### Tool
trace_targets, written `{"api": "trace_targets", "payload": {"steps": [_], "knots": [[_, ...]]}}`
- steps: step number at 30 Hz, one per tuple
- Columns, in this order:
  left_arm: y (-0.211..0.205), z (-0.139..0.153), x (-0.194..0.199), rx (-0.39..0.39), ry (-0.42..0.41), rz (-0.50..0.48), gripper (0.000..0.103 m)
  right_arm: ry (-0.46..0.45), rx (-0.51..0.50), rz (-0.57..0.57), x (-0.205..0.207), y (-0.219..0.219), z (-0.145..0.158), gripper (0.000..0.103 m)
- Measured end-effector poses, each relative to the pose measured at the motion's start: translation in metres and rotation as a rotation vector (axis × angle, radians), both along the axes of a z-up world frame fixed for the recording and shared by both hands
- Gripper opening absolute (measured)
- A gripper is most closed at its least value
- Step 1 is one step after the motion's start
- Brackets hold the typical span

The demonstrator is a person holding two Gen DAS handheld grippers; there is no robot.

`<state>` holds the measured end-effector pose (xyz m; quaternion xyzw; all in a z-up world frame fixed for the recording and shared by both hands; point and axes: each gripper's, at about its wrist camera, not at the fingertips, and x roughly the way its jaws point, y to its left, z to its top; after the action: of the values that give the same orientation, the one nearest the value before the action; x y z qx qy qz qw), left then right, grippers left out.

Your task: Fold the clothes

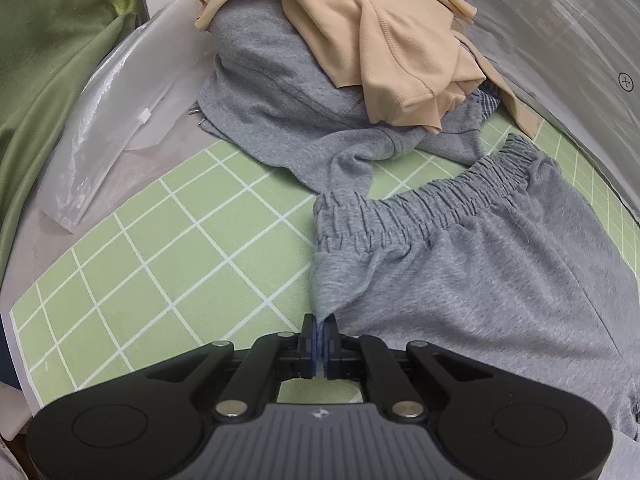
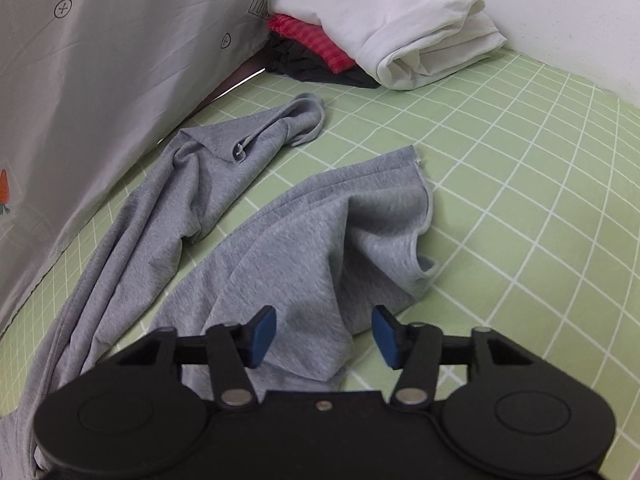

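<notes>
Left gripper [image 1: 320,330] clamped on grey trousers [image 1: 480,272], right gripper [image 2: 323,334] agape above them, unfolded heap [image 1: 320,80] beyond.

Grey trousers [image 1: 480,280]: heathered jersey knit, matt, soft; gathered elastic waistband, pinched between left gripper [image 1: 320,334] pads. Left gripper: matt black plastic, blue rubbery pads, bright metal pivot pins. Mat [image 1: 180,248] left of fingers: smooth green sheet, white printed grid. Beige garment [image 1: 400,48] ahead: smooth stitched cloth. Bag [image 1: 104,128]: clear glossy plastic film. Right gripper [image 2: 324,334]: same finish.
</notes>
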<state>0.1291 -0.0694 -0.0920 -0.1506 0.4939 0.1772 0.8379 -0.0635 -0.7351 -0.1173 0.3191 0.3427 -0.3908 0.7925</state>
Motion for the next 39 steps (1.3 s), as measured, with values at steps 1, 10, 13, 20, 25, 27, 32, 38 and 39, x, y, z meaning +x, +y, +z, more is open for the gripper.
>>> {"api": "trace_targets", "payload": {"steps": [1, 10, 13, 20, 25, 27, 32, 38, 39], "knots": [[0.000, 0.001, 0.001, -0.005, -0.005, 0.001, 0.003, -0.001, -0.004, 0.006, 0.002, -0.003, 0.000, 0.026], [-0.002, 0.041, 0.025, -0.017, -0.153, 0.001, 0.002, -0.103, -0.185, -0.027, 0.020, -0.042, 0.065, 0.001], [-0.002, 0.069, 0.026, -0.027, -0.225, -0.022, 0.002, -0.218, -0.235, -0.080, 0.006, -0.053, 0.108, 0.001], [0.003, 0.082, -0.001, 0.014, -0.233, -0.048, 0.002, -0.174, -0.310, -0.114, -0.047, -0.046, 0.125, 0.001], [0.019, 0.052, -0.025, -0.008, -0.134, -0.007, 0.002, -0.057, -0.124, -0.112, -0.082, -0.042, 0.059, 0.003], [0.023, 0.046, -0.032, -0.015, -0.116, -0.003, 0.002, -0.018, -0.074, -0.131, -0.093, -0.036, 0.038, 0.004], [0.022, 0.040, -0.041, -0.006, -0.083, -0.003, 0.011, -0.005, 0.018, -0.165, -0.118, -0.023, 0.009, 0.045], [0.007, 0.042, -0.051, 0.049, -0.058, -0.006, 0.051, -0.011, 0.025, -0.180, -0.120, -0.020, 0.009, 0.081], [0.003, 0.043, -0.054, 0.056, -0.056, -0.009, 0.062, -0.016, 0.024, -0.184, -0.121, -0.021, 0.009, 0.083]]}}
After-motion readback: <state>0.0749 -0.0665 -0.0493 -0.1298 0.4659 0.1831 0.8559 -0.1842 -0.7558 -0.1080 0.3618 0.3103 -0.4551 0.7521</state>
